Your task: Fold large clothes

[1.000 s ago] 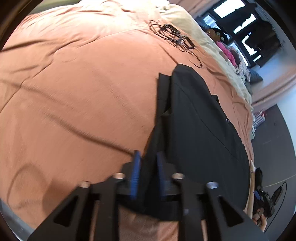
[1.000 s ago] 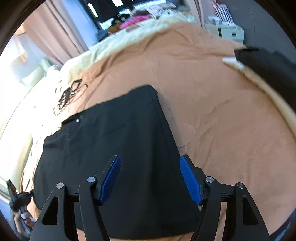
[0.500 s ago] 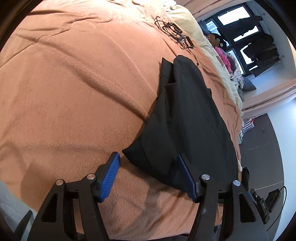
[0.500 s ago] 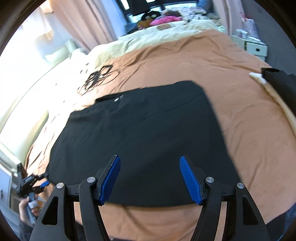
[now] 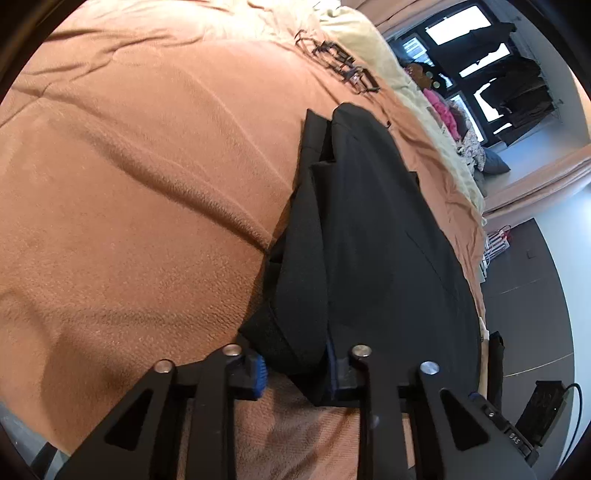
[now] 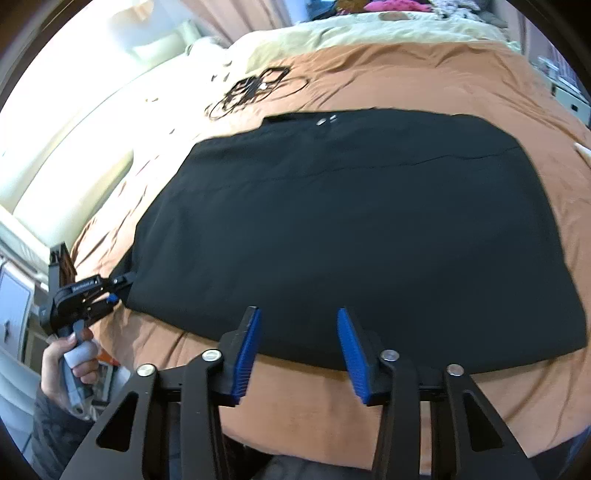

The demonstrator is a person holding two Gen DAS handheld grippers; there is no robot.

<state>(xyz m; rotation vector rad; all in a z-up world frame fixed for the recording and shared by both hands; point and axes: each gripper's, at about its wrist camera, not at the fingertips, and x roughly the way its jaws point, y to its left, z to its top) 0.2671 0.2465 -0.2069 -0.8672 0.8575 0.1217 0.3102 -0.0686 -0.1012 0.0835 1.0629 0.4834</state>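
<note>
A large black garment lies folded flat on the orange-brown bedspread. In the left wrist view the black garment stretches away from me. My left gripper has its blue pads closing around the garment's thick near corner, which fills the gap between them. The left gripper also shows in the right wrist view at the garment's left corner. My right gripper is open and empty, its blue pads just above the garment's near edge.
A tangle of black cables lies on the bedspread beyond the garment. Cream bedding and pillows sit at the bed's far side. The bed's near edge is just below my right gripper. Dark floor lies to the right.
My left gripper was shut on the garment, opened and let it drop flat, and has now narrowed around its near corner. My right gripper drew back to the near edge and its jaws narrowed.
</note>
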